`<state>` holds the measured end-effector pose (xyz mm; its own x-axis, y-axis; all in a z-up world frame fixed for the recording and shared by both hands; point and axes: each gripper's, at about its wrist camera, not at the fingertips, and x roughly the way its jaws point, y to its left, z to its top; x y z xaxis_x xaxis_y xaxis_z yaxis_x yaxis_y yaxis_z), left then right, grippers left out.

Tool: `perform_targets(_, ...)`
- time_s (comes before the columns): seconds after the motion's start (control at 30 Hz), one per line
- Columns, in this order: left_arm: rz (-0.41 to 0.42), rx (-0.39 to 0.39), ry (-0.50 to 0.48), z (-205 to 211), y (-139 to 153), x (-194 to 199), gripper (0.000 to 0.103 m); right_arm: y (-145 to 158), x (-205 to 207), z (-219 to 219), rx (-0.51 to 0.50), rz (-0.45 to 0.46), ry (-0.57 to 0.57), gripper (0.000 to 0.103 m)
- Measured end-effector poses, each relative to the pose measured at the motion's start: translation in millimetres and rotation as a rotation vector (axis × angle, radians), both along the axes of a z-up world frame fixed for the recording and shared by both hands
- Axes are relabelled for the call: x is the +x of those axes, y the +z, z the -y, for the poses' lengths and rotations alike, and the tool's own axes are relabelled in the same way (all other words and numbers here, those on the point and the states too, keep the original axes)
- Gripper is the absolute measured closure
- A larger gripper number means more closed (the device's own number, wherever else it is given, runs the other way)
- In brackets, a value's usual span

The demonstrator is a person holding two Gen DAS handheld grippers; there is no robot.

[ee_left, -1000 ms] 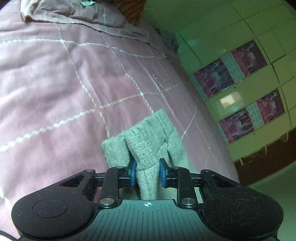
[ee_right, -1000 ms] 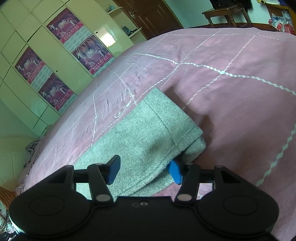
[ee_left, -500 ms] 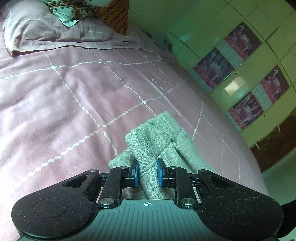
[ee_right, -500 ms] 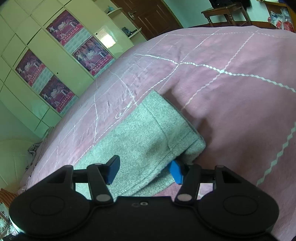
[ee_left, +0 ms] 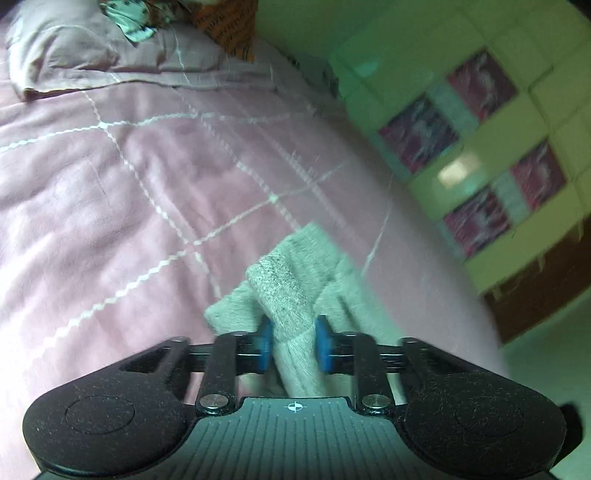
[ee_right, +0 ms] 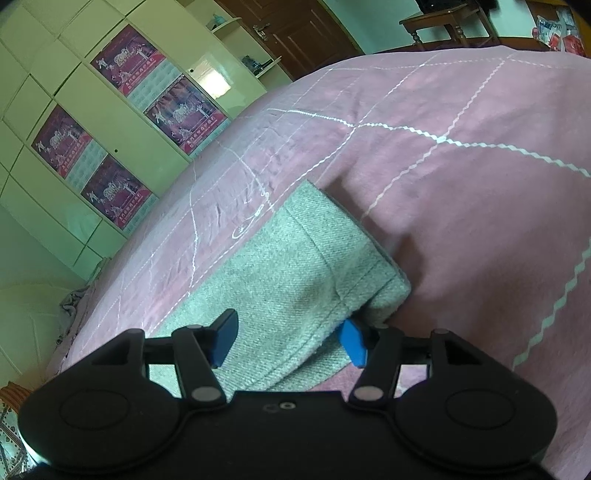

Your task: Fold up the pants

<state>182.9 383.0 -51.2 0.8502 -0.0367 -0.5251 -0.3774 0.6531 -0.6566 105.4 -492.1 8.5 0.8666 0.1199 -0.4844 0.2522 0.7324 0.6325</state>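
The grey knit pants (ee_right: pixel 295 266) lie folded in a thick stack on the pink bed cover (ee_right: pixel 480 206). Their other end (ee_left: pixel 291 291) stands up in a pinched ridge in the blurred left wrist view. My left gripper (ee_left: pixel 293 345) has that ridge between its blue pads; the jaws are opening, and the cloth still fills the gap and touches both pads. My right gripper (ee_right: pixel 290 341) stands wide, straddling the folded end. Its left pad sits over the cloth and its right pad is tucked beside the hem corner; neither pad presses.
A pillow (ee_left: pixel 96 51) and patterned cloths (ee_left: pixel 229 26) lie at the head of the bed. A pale wardrobe with red posters (ee_right: pixel 122 122) runs along the bed's side. A wooden door (ee_right: pixel 306 33) and a small table (ee_right: pixel 443 18) stand beyond.
The left gripper's pads have spread slightly around the cloth ridge, and its view has shifted a little and blurred. The right gripper and the folded stack look the same.
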Motion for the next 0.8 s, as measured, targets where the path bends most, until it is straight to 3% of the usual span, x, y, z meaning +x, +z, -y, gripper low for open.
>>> perform_targets(0.03, 0.007, 0.002, 0.027, 5, 4, -7, 0.028, 0, 0, 1, 0.003, 0.001, 0.000, 0.044)
perform_targets(0.07, 0.024, 0.009, 0.046, 12, 8, -15, 0.020, 0, -1, 1, 0.006, 0.003, -0.001, 0.044)
perform_targets(0.13, 0.054, -0.025, 0.019, 24, 10, -30, 0.026, 1, -5, 2, 0.015, 0.009, -0.009, 0.043)
perform_targets(0.2, 0.055, -0.067, -0.024, 39, 6, -38, 0.073, 0, -12, 1, 0.052, 0.020, -0.020, 0.041)
perform_targets(0.23, 0.036, -0.074, -0.046, 47, 2, -39, 0.077, -1, -15, 1, 0.071, 0.030, -0.018, 0.039)
perform_targets(0.43, -0.058, -0.099, -0.062, 74, -15, -37, 0.077, 0, -17, -6, 0.066, 0.034, 0.002, 0.035)
perform_targets(0.63, -0.041, -0.120, -0.023, 77, -17, -44, 0.077, -2, -18, -6, 0.086, 0.044, -0.006, 0.034)
perform_targets(0.8, -0.067, -0.124, -0.040, 68, -21, -25, 0.077, -2, -15, -8, 0.069, 0.038, 0.003, 0.033)
